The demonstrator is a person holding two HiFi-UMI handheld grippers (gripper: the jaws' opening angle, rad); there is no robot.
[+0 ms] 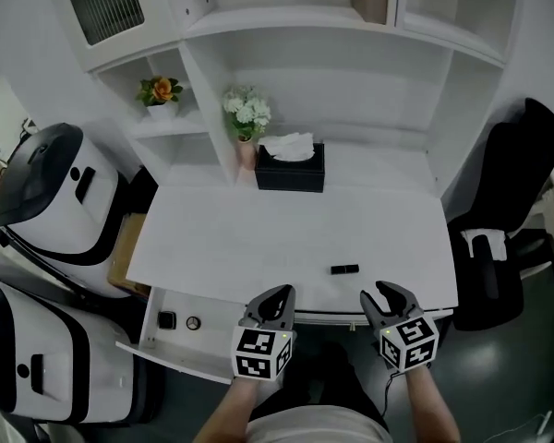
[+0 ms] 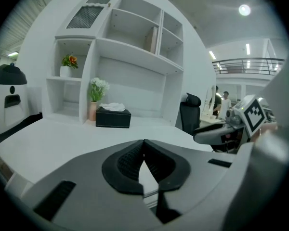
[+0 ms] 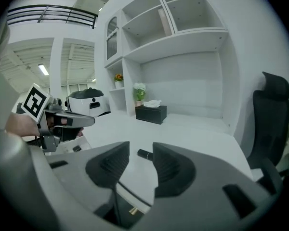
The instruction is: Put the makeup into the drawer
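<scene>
Makeup (image 1: 344, 269), a short black tube, lies flat on the white desk (image 1: 258, 233), close to its near edge and right of the middle. Its long axis runs left to right, about parallel with that edge; I cannot tell which end is the cap.

My right tongs (image 1: 380, 293) hang just off the near edge, tips toward the desk, jaws apart with nothing gripped. The tube sits a little farther in than those tips and slightly to their left, not touching them. In the right gripper view it shows on the desk beyond the gap between the two pads (image 3: 166, 165), lying across my line of sight.

My left tongs (image 1: 275, 293) hang near the same edge, left of the tube and apart from it. Their jaws are closed, tips meeting with nothing between them. So the tube lies between my two tongs from left to right, nearer the right one.

Down at the near left, the drawer (image 1: 217, 314) stands pulled out, well left of the tube, with two small items inside.
</scene>
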